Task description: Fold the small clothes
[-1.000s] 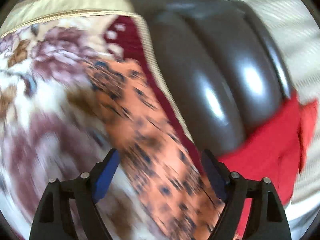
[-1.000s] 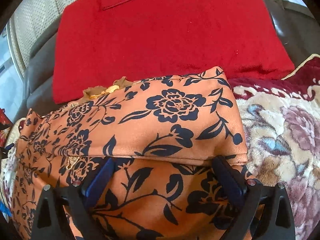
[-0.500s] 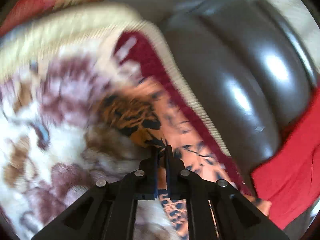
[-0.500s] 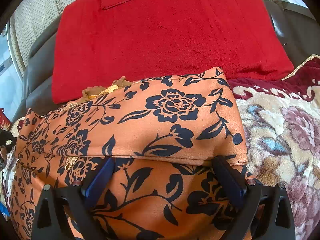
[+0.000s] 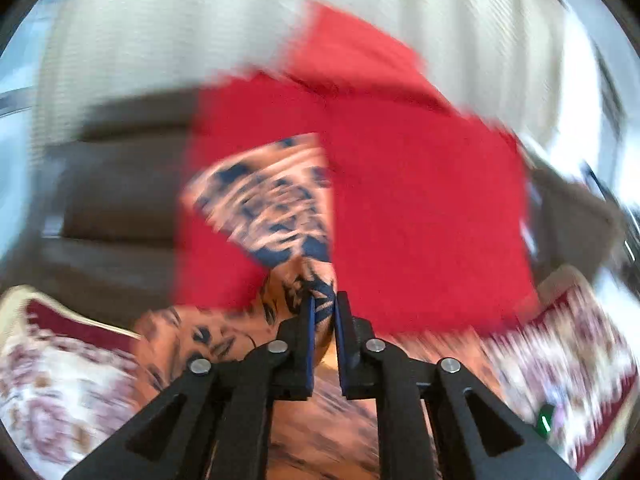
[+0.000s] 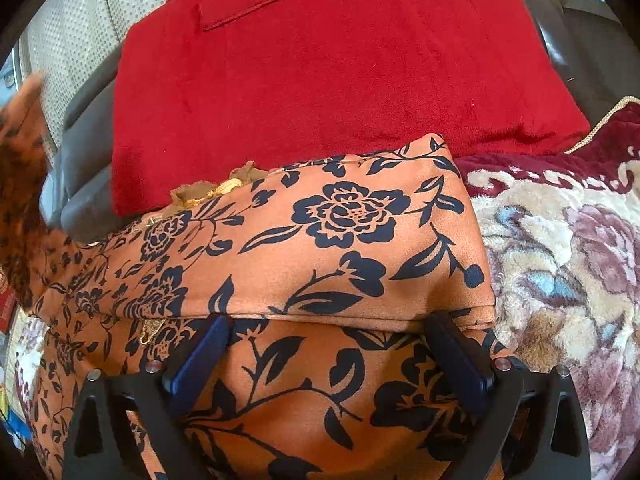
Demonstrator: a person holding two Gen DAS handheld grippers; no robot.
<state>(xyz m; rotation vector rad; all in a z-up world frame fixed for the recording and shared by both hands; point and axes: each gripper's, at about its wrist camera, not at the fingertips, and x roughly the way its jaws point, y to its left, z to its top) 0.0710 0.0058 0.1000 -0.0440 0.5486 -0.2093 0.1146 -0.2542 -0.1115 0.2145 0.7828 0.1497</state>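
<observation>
An orange garment with dark blue flowers (image 6: 320, 240) lies partly folded on a floral blanket, its far edge against a red cushion (image 6: 320, 80). My right gripper (image 6: 328, 340) hovers open over the garment's near half, one finger at each side below the fold, nothing pinched. In the blurred left wrist view my left gripper (image 5: 323, 308) holds a corner of the same garment (image 5: 276, 208) lifted in front of the red cushion (image 5: 420, 208); its jaws are nearly together and starting to open, with cloth between the pads. That raised corner shows at the left edge of the right view (image 6: 20, 160).
A cream and maroon floral blanket (image 6: 560, 260) covers the seat to the right. A dark leather sofa back (image 5: 112, 200) stands behind the cushion. Pale curtain (image 5: 200, 20) hangs beyond it.
The left gripper shut on the garment's corner on the blanket, then swung up and across with it toward the red cushion. The right gripper stayed put and open.
</observation>
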